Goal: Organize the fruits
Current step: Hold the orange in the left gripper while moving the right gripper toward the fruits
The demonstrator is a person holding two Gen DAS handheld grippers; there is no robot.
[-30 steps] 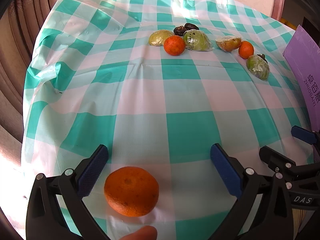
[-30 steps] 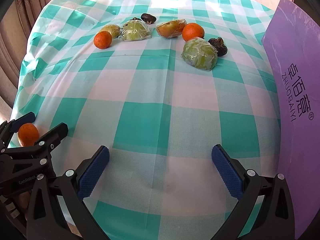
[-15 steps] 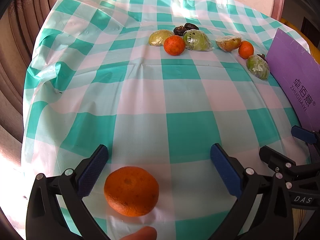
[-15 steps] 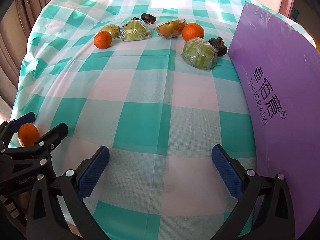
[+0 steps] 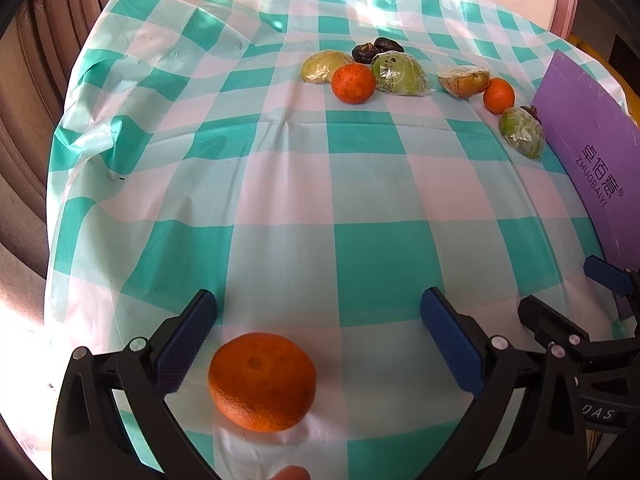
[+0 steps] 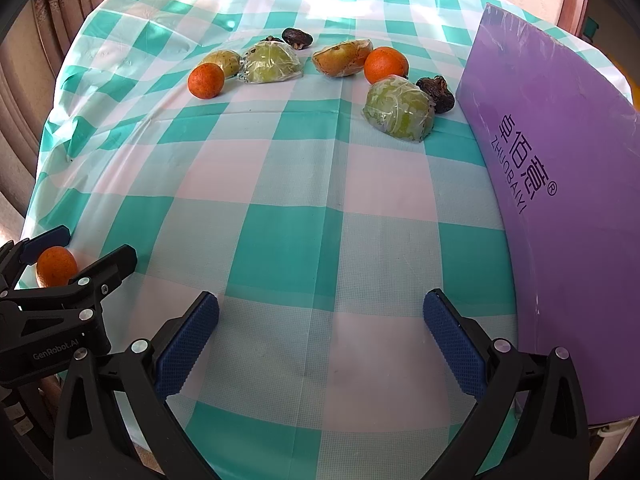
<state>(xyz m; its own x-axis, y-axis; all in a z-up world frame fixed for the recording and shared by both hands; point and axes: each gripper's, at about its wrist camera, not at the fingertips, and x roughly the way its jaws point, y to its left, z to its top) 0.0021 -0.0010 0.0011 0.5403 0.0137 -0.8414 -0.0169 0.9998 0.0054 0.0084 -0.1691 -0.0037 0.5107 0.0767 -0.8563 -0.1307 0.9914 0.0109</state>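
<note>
An orange (image 5: 262, 382) lies on the checked cloth at the near edge, between the wide-apart blue pads of my open left gripper (image 5: 320, 344), closer to the left pad and not touched. The right wrist view shows that same orange (image 6: 56, 266) at far left. My right gripper (image 6: 320, 344) is open over bare cloth. Across the table lie two more oranges (image 6: 206, 80) (image 6: 386, 65), wrapped green fruits (image 6: 272, 63) (image 6: 398, 108), a wrapped brown pear (image 6: 342, 57), a yellow-green fruit (image 6: 222, 62) and dark dried fruits (image 6: 436, 88) (image 6: 297, 38).
A flat purple box (image 6: 560, 184) with printed lettering lies along the right side of the table, close to my right gripper's right finger. Curtains (image 5: 36, 80) hang at the left. A fingertip (image 5: 290, 473) shows at the bottom edge of the left wrist view.
The purple box has slid in from the right, further onto the table, now near the wrapped green fruit. Both grippers and the fruits have stayed still.
</note>
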